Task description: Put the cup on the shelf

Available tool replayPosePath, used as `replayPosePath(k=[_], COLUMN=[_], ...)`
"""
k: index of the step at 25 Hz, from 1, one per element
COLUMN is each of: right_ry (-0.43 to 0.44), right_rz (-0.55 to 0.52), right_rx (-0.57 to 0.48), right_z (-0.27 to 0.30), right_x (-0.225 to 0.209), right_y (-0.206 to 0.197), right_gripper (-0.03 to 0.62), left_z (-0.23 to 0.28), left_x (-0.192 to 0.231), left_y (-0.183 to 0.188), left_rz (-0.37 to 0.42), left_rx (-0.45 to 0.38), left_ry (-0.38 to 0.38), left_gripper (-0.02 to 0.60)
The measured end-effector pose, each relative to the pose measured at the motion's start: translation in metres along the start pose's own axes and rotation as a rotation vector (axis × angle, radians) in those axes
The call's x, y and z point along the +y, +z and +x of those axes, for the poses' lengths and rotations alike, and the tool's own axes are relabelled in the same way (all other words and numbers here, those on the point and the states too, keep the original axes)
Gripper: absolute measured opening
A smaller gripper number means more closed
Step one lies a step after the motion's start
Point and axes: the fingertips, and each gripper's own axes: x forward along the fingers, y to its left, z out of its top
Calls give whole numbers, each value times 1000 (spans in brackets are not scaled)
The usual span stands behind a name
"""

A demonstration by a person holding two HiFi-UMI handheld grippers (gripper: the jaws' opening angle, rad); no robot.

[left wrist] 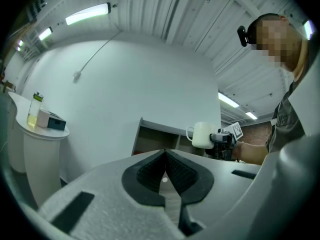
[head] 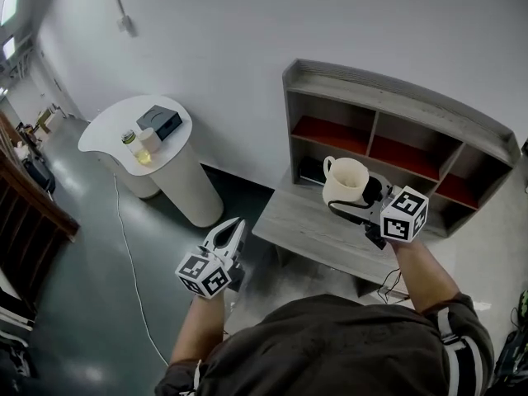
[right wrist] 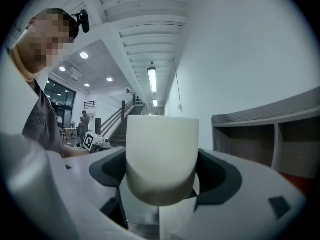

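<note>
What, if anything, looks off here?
Nothing stands out. The cup sits upright in the right gripper, in front of the shelf, with no spill or damage visible. The left gripper is shut and empty, off to the side. The bottle on the round table stands upright.

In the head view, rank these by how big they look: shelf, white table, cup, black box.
1. shelf
2. white table
3. cup and black box: these look about alike. The cup is nearer the camera, so I leave them unranked.
</note>
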Motion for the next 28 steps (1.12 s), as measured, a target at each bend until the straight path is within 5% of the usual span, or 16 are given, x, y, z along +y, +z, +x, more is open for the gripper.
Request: replayPosePath(k=[12, 28], right_ry=[84, -103], right_rz=[-74, -140], right_rx=[2, 12], right_z=[28, 105], right_x=[-119, -159], right_y=[34, 115], right_gripper=[413, 413], left_z=[110, 132], left_x=[16, 84], left_y=[26, 81], left_rz=[33, 143], left_rx=[-65, -33], left_ry=[99, -13], left_gripper=[0, 0])
